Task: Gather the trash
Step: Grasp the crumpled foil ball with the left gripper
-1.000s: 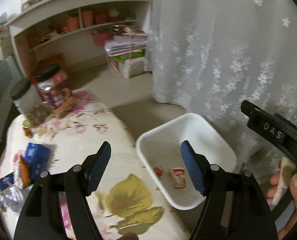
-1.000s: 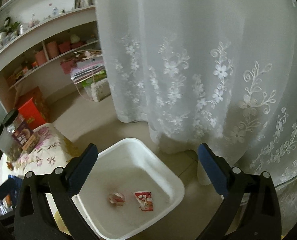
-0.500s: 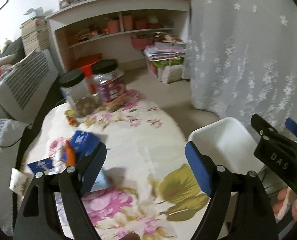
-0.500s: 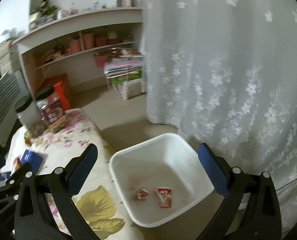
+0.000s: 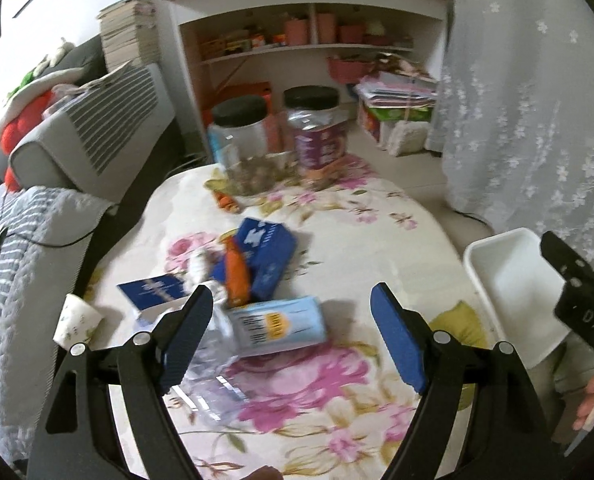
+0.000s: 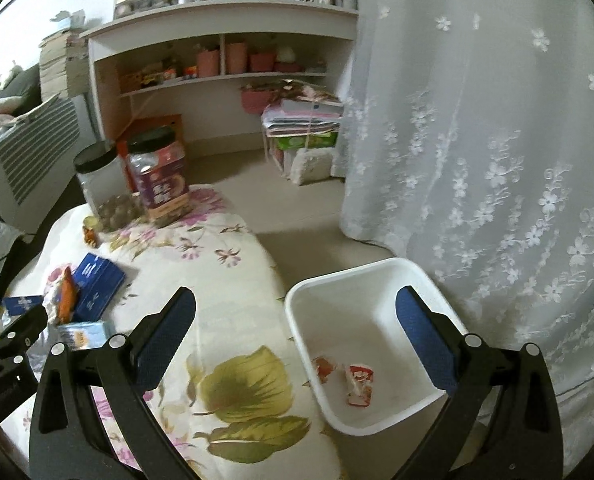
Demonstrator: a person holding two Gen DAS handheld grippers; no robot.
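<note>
**Both sets of jaws wide over the flowered bench, trash ahead and in the bin**

The bench, covered by a floral cloth, is seen below and ahead of both sets of jaws. A white bin is placed just off the bench edge; in the right wrist view it lies between and under the right gripper, whose jaws are spread wide with nothing between them. In the left wrist view the bin is seen to the right of the jaws, partly hidden by the other tool.

Beyond the jaws, at the far end of the bench, two clear jars with black lids are stood side by side.

The left gripper is held with its jaws wide apart, gripping nothing. Between those jaws, nearer the left one, a crushed clear plastic bottle with a pale blue label is lying on its side; no pad is seen pressing on it. Just ahead of the jaws a blue box is lying, with an orange wrapper against it and a dark blue card to the left. A paper cup is tipped on its side left of the left jaw, at the bench edge.

Inside the bin, two small red-and-white wrappers are lying on the bottom, between the right jaws and nearer the right one.
</note>
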